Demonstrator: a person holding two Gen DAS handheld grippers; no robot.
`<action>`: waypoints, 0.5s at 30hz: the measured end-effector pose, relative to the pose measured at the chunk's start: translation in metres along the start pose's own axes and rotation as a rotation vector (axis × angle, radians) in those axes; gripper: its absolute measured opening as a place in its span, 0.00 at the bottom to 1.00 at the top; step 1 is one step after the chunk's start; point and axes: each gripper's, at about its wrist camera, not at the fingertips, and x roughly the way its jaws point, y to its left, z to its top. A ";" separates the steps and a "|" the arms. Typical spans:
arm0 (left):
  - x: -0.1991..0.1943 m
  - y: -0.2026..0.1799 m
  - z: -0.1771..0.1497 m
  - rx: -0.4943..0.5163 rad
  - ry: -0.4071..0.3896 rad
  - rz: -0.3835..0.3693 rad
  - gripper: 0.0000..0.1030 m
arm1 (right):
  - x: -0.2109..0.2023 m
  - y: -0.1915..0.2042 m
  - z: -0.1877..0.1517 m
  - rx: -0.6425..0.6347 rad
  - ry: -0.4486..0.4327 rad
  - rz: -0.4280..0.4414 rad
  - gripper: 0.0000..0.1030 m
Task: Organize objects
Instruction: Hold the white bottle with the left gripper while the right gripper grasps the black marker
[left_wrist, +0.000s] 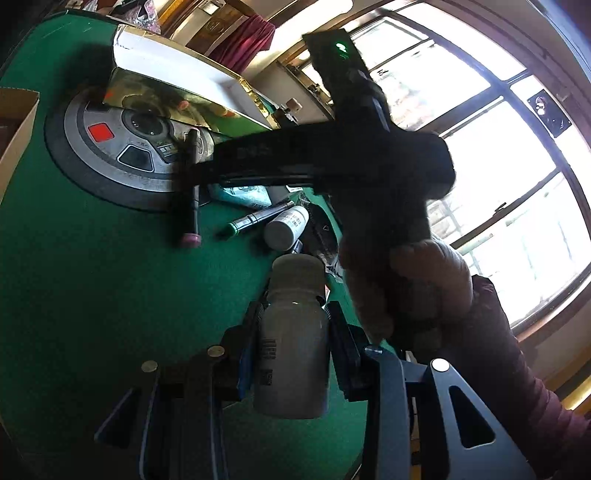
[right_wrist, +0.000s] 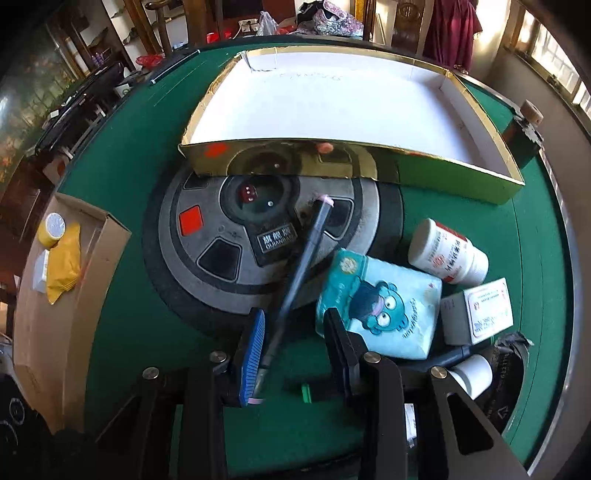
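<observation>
My left gripper (left_wrist: 293, 314) is shut on a grey-white bottle (left_wrist: 291, 339), held upright above the green table (left_wrist: 92, 295). My right gripper (right_wrist: 293, 325) is open; a dark pen with pink ends (right_wrist: 299, 266) lies between its jaws, resting against the left blue pad (right_wrist: 253, 358). In the left wrist view the right gripper's fingers hang over that pen (left_wrist: 189, 192). A gold-sided open box with a white inside (right_wrist: 332, 107) stands at the back. A teal tissue pack (right_wrist: 380, 302), a white pill bottle (right_wrist: 448, 253) and a small white carton (right_wrist: 478, 312) lie to the right.
A round grey dial (right_wrist: 229, 236) with a dice dome sits in the table's middle. A brown cardboard box (right_wrist: 92, 258) at the left holds yellow items. A green-tipped pen (left_wrist: 258, 218) and another white bottle (left_wrist: 286, 227) lie near the pile. Windows are at the right.
</observation>
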 end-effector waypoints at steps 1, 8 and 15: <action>0.000 0.000 0.000 0.000 0.001 0.001 0.33 | 0.002 0.001 0.001 0.004 -0.002 -0.006 0.35; 0.001 0.003 -0.001 -0.014 0.011 0.018 0.32 | 0.015 0.017 0.021 0.041 0.004 -0.076 0.35; 0.002 0.004 -0.004 -0.026 0.014 0.016 0.30 | 0.018 0.036 0.025 -0.041 0.047 -0.145 0.19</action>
